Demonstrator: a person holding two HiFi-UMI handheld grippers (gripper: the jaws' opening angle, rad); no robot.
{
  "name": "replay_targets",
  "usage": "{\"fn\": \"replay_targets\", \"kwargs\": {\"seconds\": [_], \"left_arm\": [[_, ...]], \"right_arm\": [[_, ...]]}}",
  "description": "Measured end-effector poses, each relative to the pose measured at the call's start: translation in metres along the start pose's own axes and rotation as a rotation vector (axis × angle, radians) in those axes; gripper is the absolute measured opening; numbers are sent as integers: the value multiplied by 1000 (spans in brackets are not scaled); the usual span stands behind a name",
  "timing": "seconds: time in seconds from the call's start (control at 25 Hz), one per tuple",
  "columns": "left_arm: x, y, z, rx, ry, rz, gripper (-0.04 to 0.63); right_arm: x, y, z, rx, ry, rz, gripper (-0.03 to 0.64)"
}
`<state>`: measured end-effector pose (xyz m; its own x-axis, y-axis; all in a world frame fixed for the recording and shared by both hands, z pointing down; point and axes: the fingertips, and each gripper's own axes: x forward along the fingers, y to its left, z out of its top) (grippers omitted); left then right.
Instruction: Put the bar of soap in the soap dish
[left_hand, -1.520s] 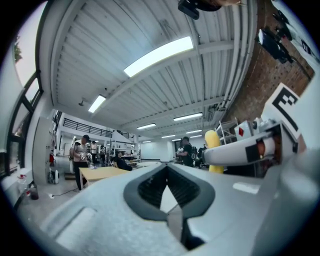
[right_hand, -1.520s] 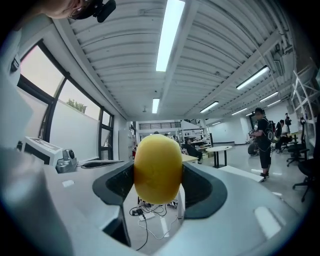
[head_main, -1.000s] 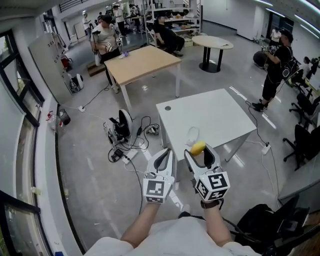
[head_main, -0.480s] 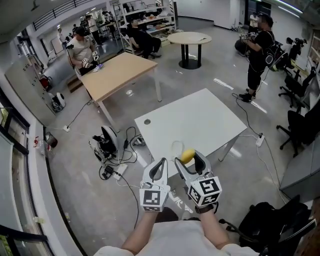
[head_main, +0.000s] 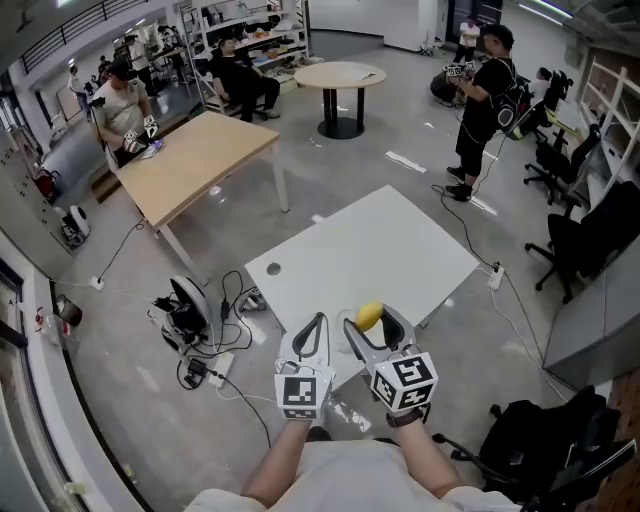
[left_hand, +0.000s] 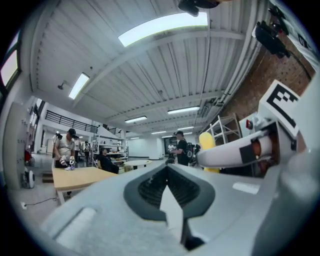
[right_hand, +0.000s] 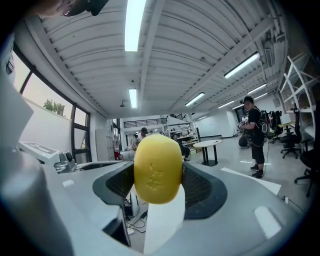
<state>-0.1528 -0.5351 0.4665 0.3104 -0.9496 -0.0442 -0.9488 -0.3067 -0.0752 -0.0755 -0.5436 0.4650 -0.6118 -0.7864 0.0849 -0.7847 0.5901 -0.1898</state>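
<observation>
My right gripper (head_main: 372, 322) is shut on a yellow bar of soap (head_main: 369, 315), held in the air over the near edge of a white table (head_main: 370, 250). In the right gripper view the soap (right_hand: 157, 170) sits squeezed between the two jaws of the right gripper (right_hand: 157, 176), pointing into the room. My left gripper (head_main: 313, 325) hangs just left of it, shut and empty (left_hand: 167, 187). The left gripper view catches the soap (left_hand: 206, 142) beside it. No soap dish shows clearly now; the grippers cover that part of the table.
A wooden table (head_main: 195, 160) and a round table (head_main: 340, 75) stand farther off. Cables and a device (head_main: 190, 310) lie on the floor left of the white table. A person (head_main: 485, 80) stands at the back right, near black chairs (head_main: 590, 240). A black bag (head_main: 530, 440) is near my right.
The head view has swung, so the white table slid left and nearer the middle. Both grippers kept their pose, the soap still in the right one. A clear dish-like thing seen earlier is now covered.
</observation>
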Motion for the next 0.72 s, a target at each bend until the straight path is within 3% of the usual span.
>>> {"fn": "replay_targets", "kwargs": {"seconds": [0.36, 0.48, 0.72], "left_arm": [[31, 46, -25, -60, 3, -121, 2], [41, 53, -55, -106, 71, -138, 3], [61, 41, -106, -112, 174, -196, 3]], "right_arm": [[51, -5, -19, -20, 33, -145, 298], [58, -15, -50, -14, 97, -194, 298], [65, -58, -135, 60, 279, -292, 298]]}}
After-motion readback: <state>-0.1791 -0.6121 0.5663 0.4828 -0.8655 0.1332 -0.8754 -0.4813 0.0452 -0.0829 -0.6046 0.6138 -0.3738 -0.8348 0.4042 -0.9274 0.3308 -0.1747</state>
